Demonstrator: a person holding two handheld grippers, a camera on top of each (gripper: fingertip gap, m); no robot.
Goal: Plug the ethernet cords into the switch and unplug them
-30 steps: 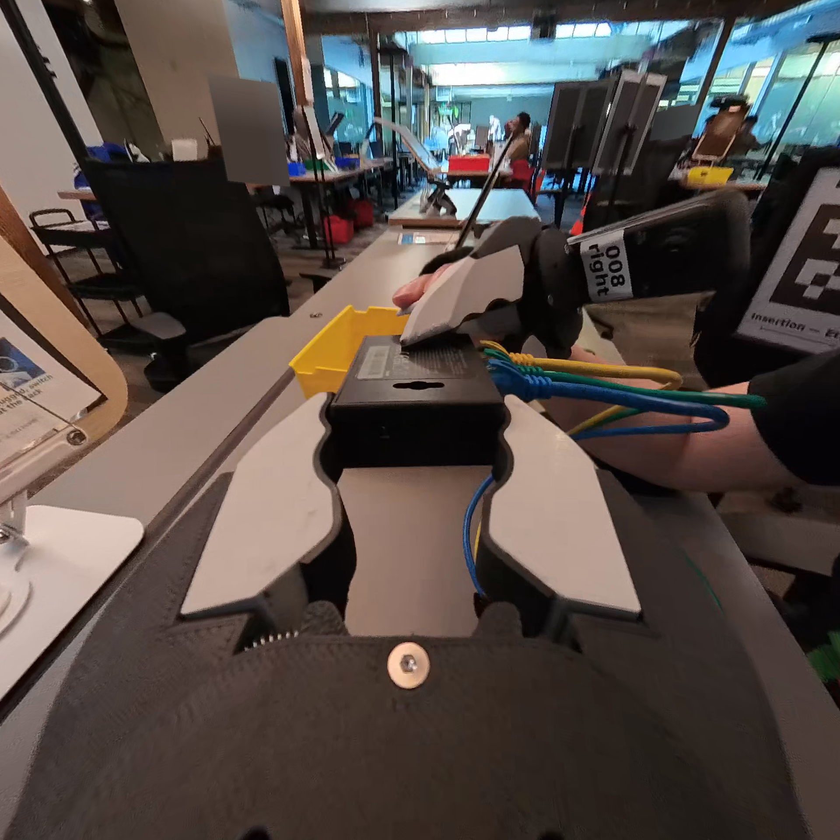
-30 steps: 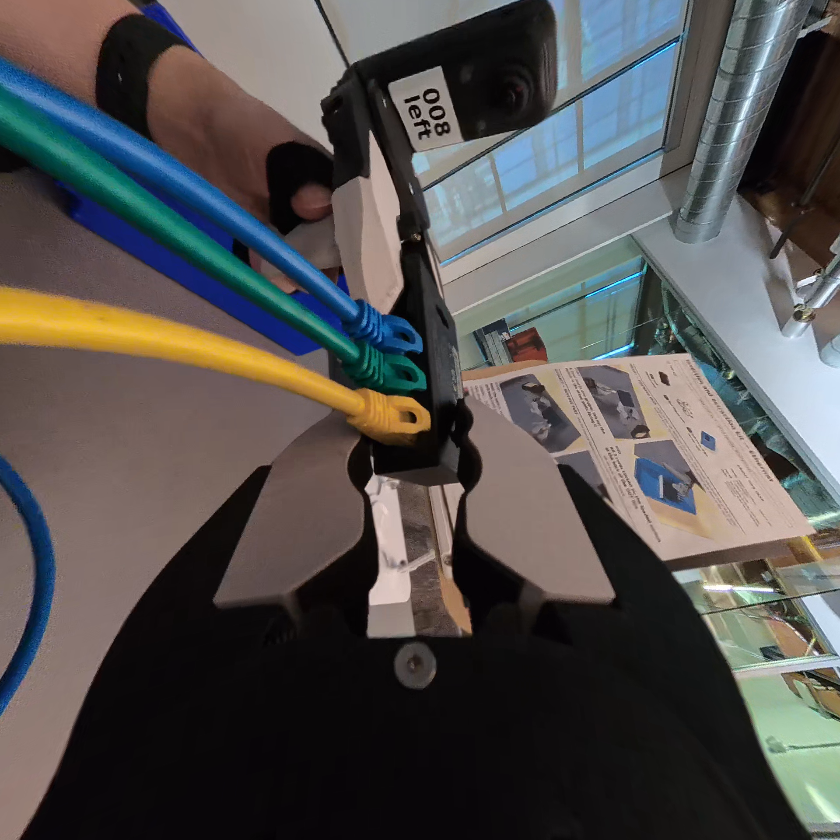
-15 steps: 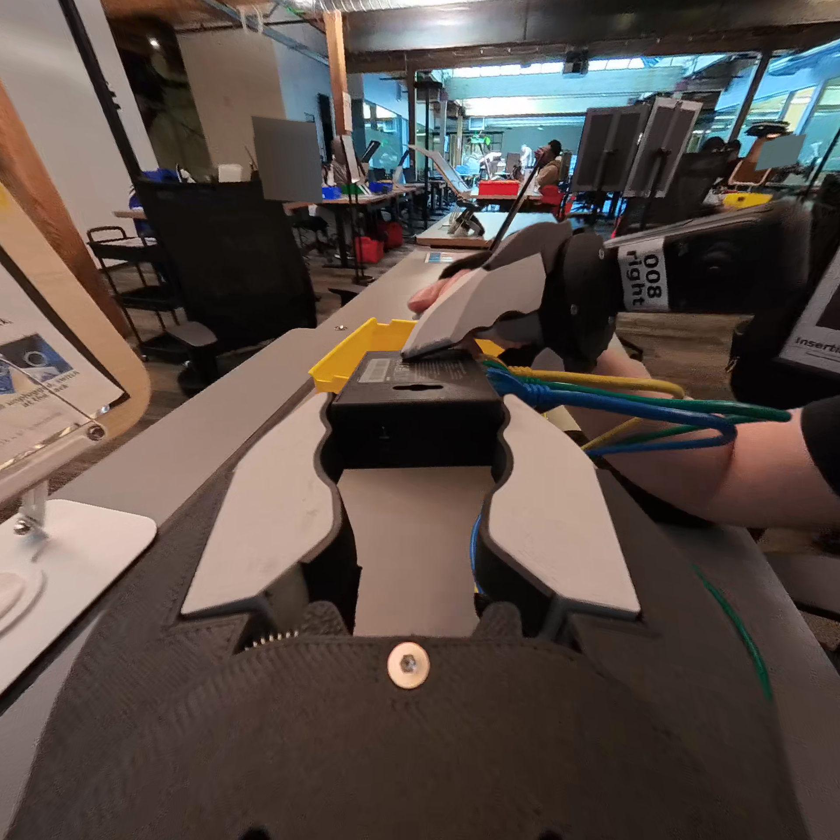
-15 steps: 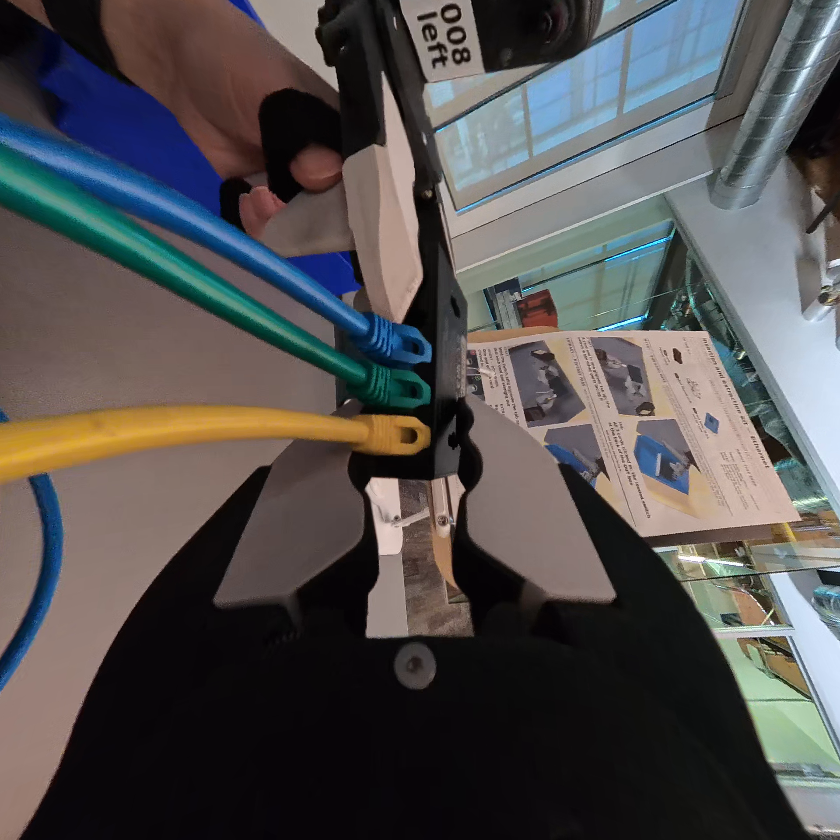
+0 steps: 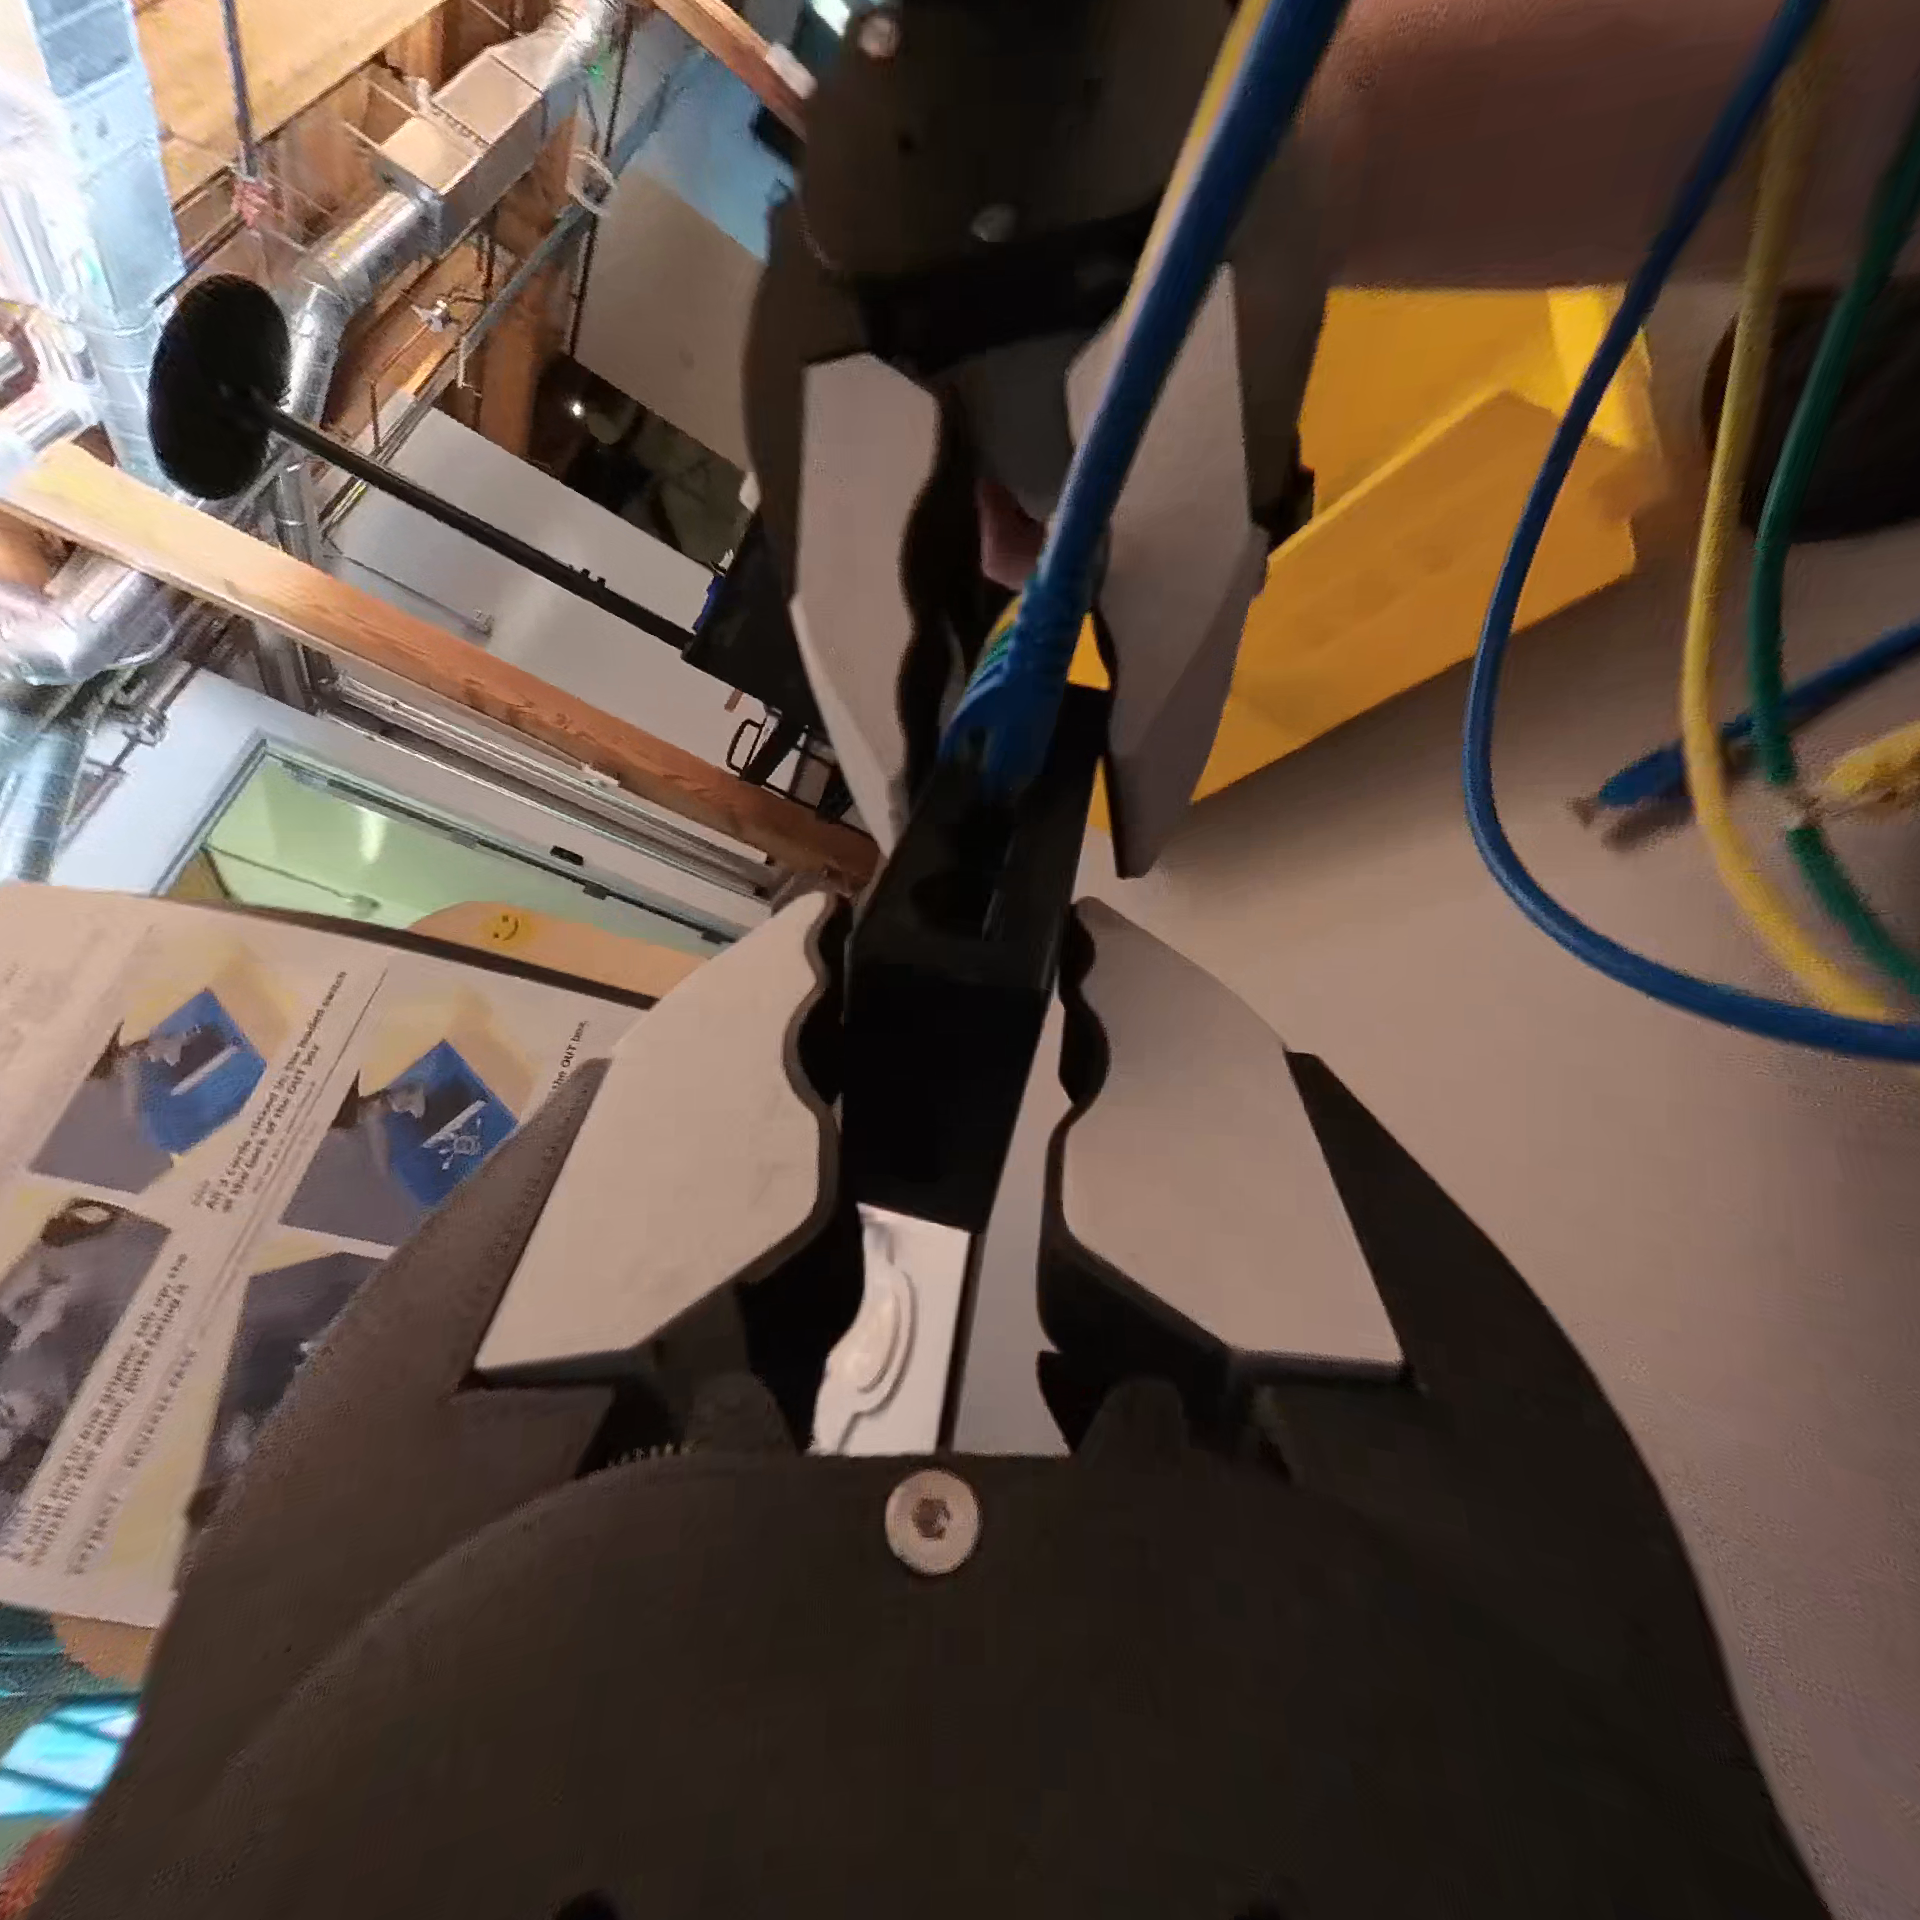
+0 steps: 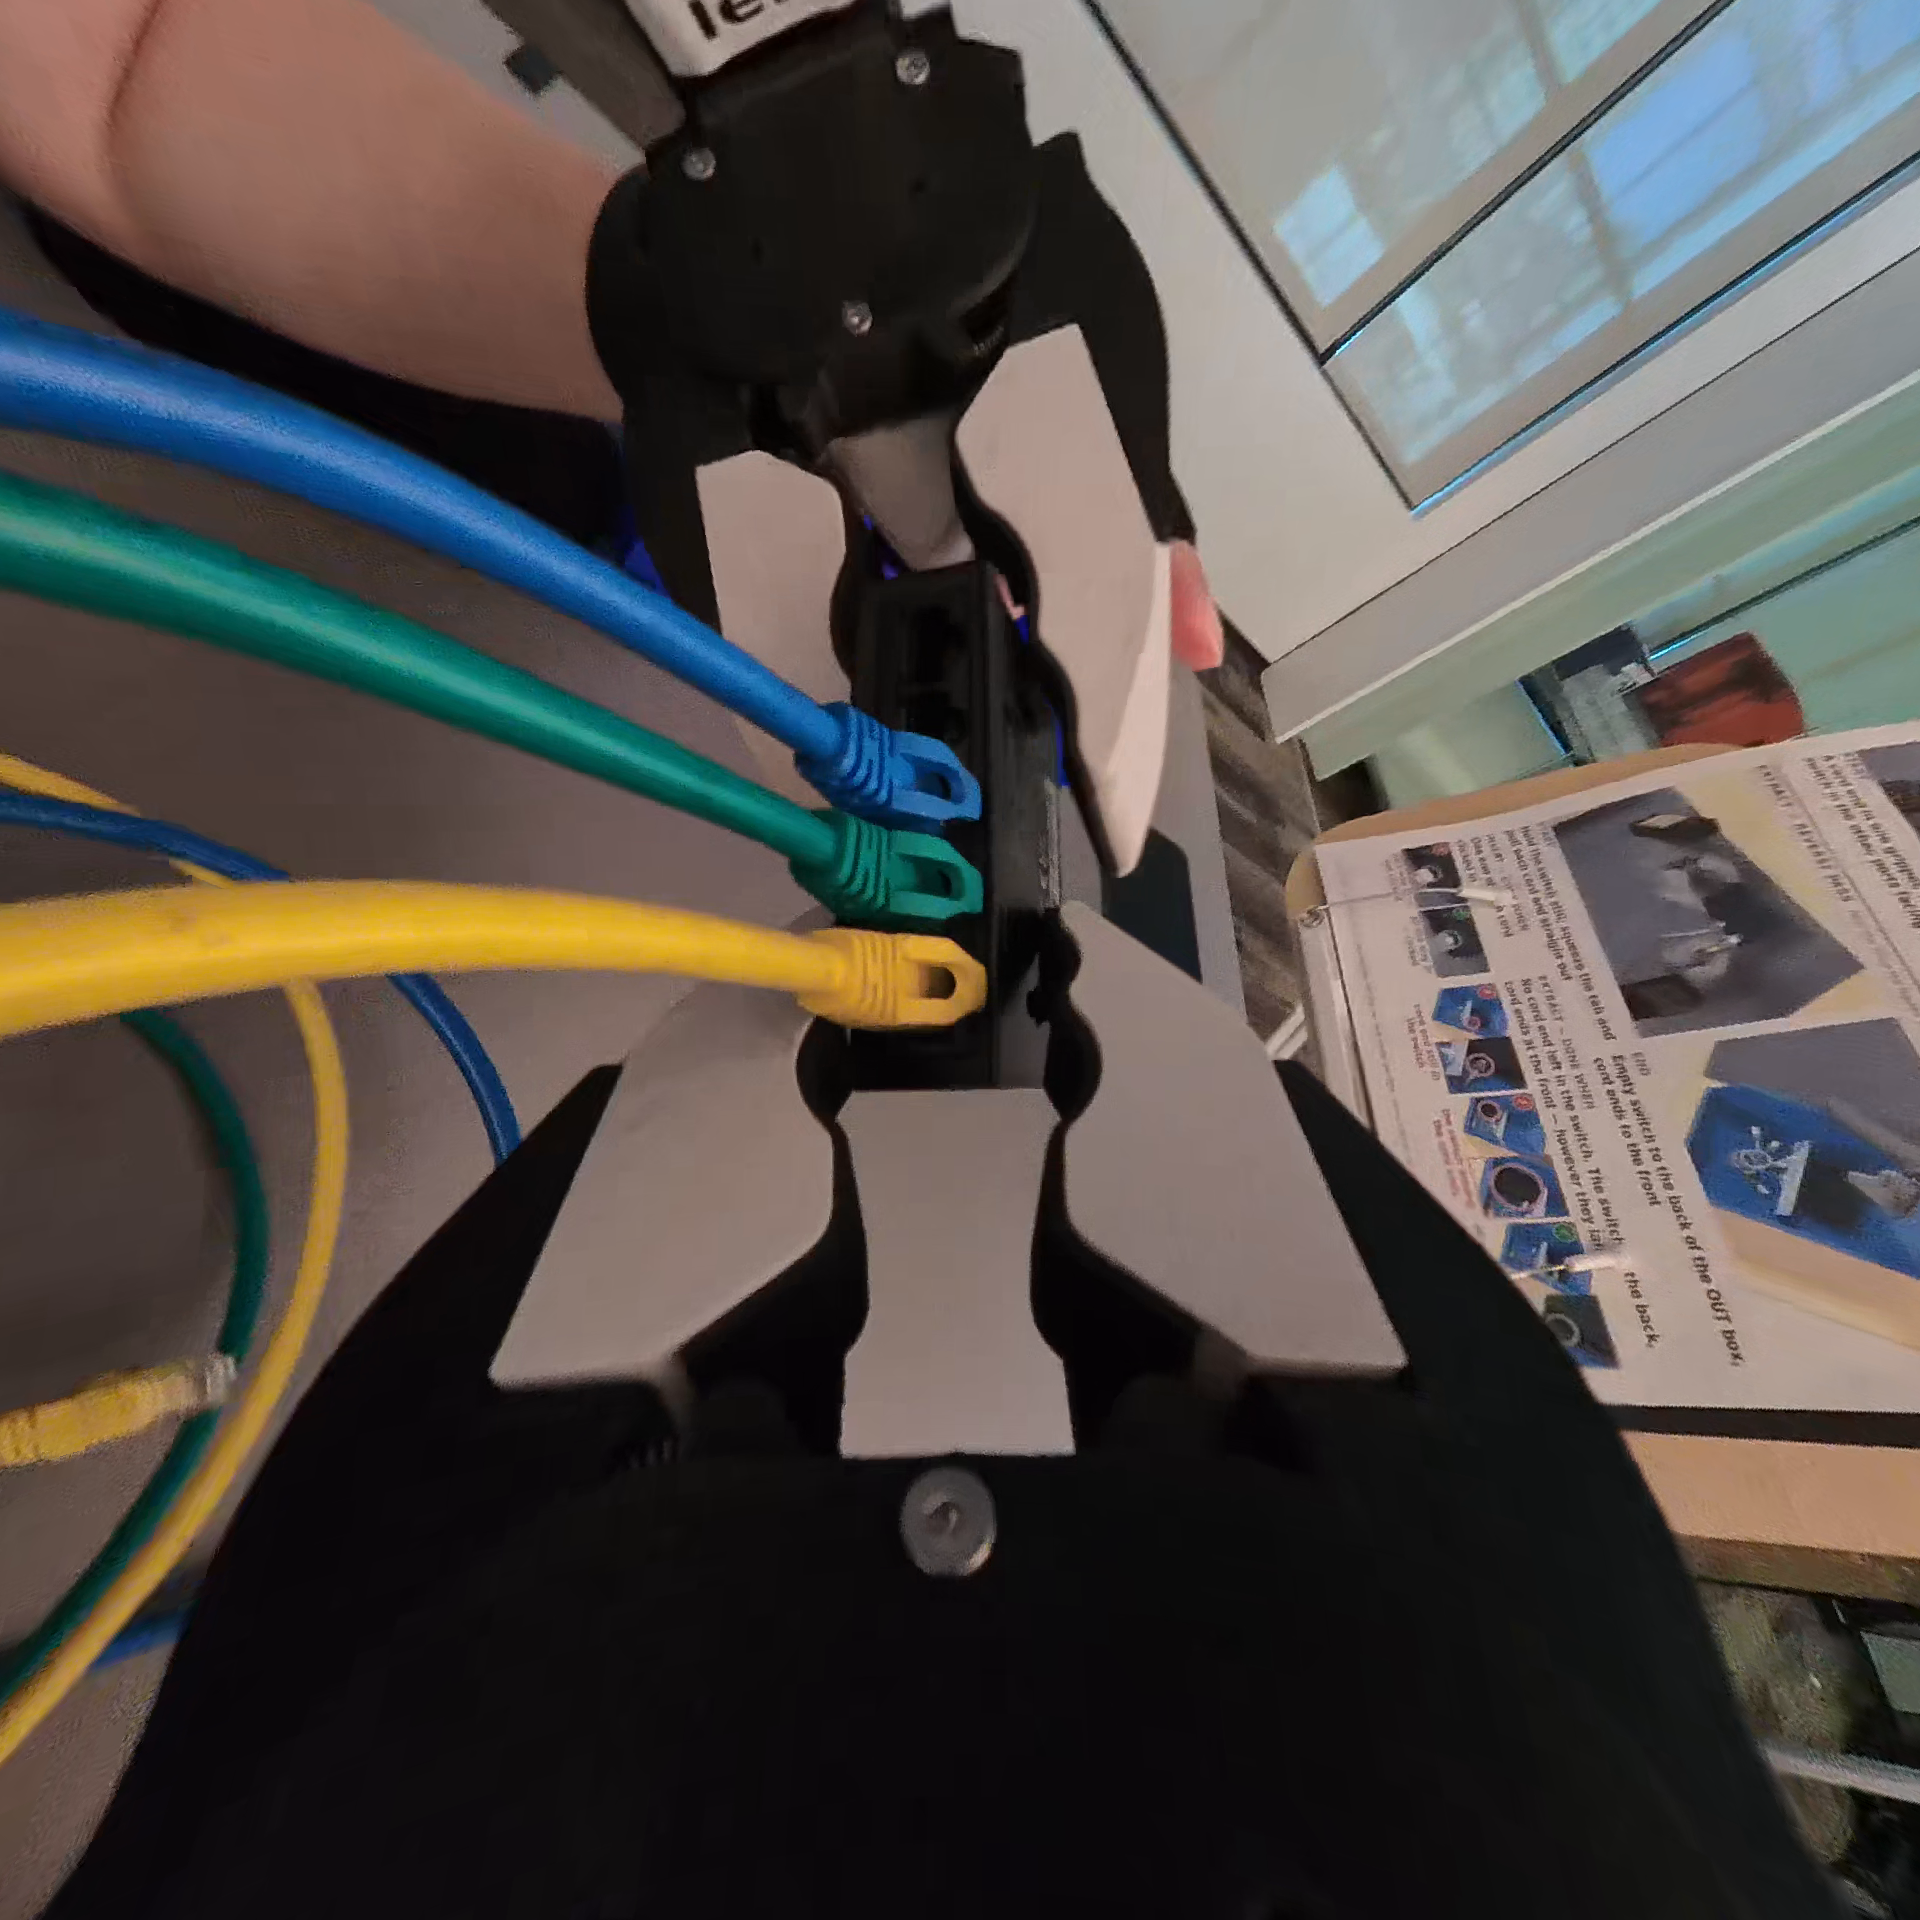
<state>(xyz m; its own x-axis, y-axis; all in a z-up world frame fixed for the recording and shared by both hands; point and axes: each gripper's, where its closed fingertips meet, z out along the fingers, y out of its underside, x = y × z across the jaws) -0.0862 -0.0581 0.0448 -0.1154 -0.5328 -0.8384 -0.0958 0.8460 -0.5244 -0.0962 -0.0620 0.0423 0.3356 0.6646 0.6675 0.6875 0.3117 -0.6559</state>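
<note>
- Hard to read: the left wrist view is motion-blurred. In it, the green and yellow plugs are hidden behind the blue cord (image 5: 1049, 582), and the person's forearm (image 5: 1558, 135) is cut off at the top edge.
- Far left of the right wrist view: slack loops of the three cords lie on the grey table (image 6: 125, 1195). A loose yellow plug end (image 6: 104, 1403) rests there, smeared by blur.
- Blue plug (image 6: 899, 774), green plug (image 6: 894, 878) and yellow plug (image 6: 899, 982) sit side by side in the switch's port face, entering from the left. Two ports beyond the blue one look empty.
- Switch (image 6: 935, 831): black box held off the table between the two grippers, long axis running from one gripper to the other, port face turned left in this view.
- Right gripper (image 6: 940, 1023): jaws narrow, pinching the near end of the switch beside the yellow plug.
- Left gripper (image 6: 930, 623): facing the right one, jaws narrow, clamped on the far end. Its own view shows the left gripper (image 5: 945, 997) squeezing the switch (image 5: 956, 1060) across its thin side.
- Right side: instruction sheet (image 6: 1621, 1049) on a wooden board; its edge is cut off.
- Yellow bin (image 5: 1455, 499) on the table behind, partly covered by cords.
</note>
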